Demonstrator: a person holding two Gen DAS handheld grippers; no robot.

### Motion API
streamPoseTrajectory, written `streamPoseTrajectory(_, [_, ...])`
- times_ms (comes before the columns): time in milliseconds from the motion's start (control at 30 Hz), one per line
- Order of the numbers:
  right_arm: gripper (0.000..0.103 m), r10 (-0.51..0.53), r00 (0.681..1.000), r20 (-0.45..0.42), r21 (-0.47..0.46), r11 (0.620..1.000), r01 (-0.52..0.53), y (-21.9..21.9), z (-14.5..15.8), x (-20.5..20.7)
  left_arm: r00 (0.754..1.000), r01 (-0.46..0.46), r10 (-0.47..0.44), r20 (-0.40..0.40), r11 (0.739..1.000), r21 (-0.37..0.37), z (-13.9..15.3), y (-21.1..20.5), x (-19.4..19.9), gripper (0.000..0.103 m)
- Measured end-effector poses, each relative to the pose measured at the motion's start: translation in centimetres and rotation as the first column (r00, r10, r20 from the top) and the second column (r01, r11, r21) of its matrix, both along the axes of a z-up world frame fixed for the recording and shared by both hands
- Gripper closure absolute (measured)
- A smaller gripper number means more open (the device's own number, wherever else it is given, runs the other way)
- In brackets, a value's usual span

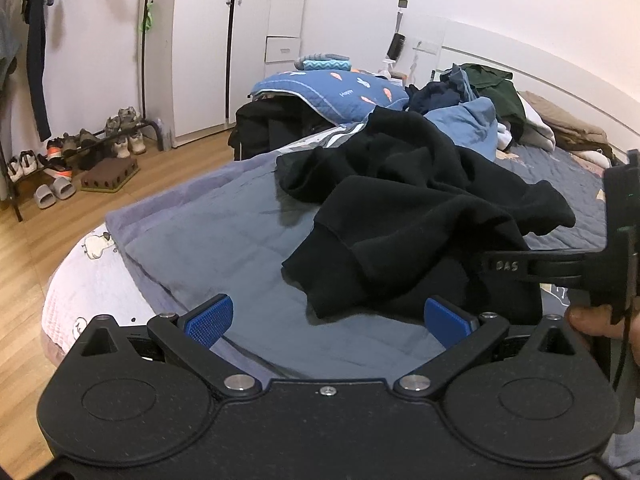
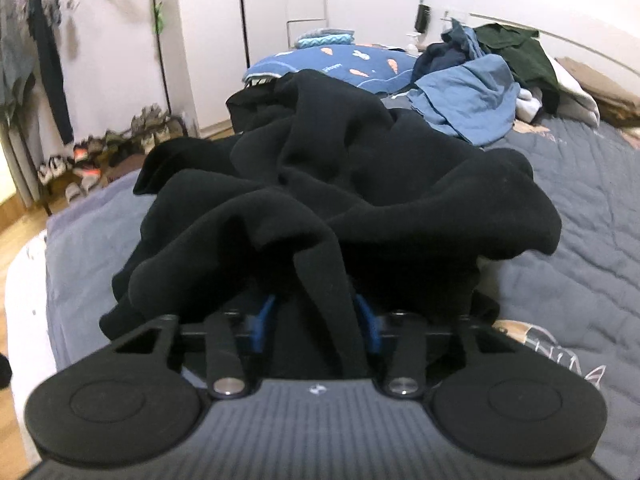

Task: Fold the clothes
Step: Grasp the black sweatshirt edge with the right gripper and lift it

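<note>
A black sweatshirt (image 1: 404,200) lies crumpled on the grey-blue quilt (image 1: 224,240) of the bed. My left gripper (image 1: 328,316) is open, its blue pads (image 1: 210,320) spread wide just short of the sweatshirt's ribbed hem. In the left wrist view the right gripper (image 1: 496,266) reaches in from the right edge and bites into the black cloth, with a hand (image 1: 596,322) behind it. In the right wrist view my right gripper (image 2: 316,320) is shut on a bunched fold of the black sweatshirt (image 2: 340,184), which covers most of both fingers.
A heap of clothes lies further up the bed: a light blue garment (image 1: 464,124), a dark green one (image 1: 496,88), white and tan pieces. A blue patterned pillow (image 1: 328,90) sits at the head. A shoe rack (image 1: 80,156) and wooden floor (image 1: 36,248) lie left.
</note>
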State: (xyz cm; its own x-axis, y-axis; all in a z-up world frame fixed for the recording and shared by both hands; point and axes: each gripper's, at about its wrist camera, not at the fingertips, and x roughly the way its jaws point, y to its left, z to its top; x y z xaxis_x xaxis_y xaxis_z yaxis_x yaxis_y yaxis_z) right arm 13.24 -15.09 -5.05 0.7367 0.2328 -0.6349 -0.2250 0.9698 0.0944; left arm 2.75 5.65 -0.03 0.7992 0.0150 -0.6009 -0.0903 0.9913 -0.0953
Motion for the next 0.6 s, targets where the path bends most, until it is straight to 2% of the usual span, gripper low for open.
streamPoseTrajectory(33, [0.082,-0.008,1.0,0.001,0.025,1.0,0.008,-0.3,0.1,-0.2,1.0,-0.003,0.003,-0.003,1.0,-0.004,0.0,0.1,0.0,0.0])
streamPoseTrajectory(67, [0.093,-0.008,1.0,0.002,0.048,0.999,0.008,-0.6,0.3,-0.4,1.0,-0.007,0.007,-0.007,1.0,-0.011,-0.1,0.2,0.1,0.0])
streamPoseTrajectory(100, [0.095,-0.003,1.0,0.004,0.069,0.998,0.003,-0.8,0.5,-0.7,1.0,-0.01,0.01,-0.013,1.0,-0.02,-0.2,0.3,0.1,0.0])
streamPoseTrajectory(233, [0.096,-0.006,0.999,0.036,0.077,0.997,0.003,-0.9,1.6,-2.1,1.0,-0.02,0.019,-0.022,0.998,-0.056,-0.3,0.6,0.2,0.0])
streamPoseTrajectory(400, [0.097,-0.059,0.996,0.068,0.141,0.989,0.049,-2.2,3.2,-4.5,1.0,-0.017,0.017,-0.014,0.999,-0.042,-0.3,0.5,0.1,0.0])
streamPoseTrajectory(600, [0.1,-0.133,0.985,0.108,0.192,0.975,0.111,-5.8,5.0,-7.6,1.0,-0.007,0.007,0.005,0.999,-0.041,-0.1,0.4,-0.2,0.0])
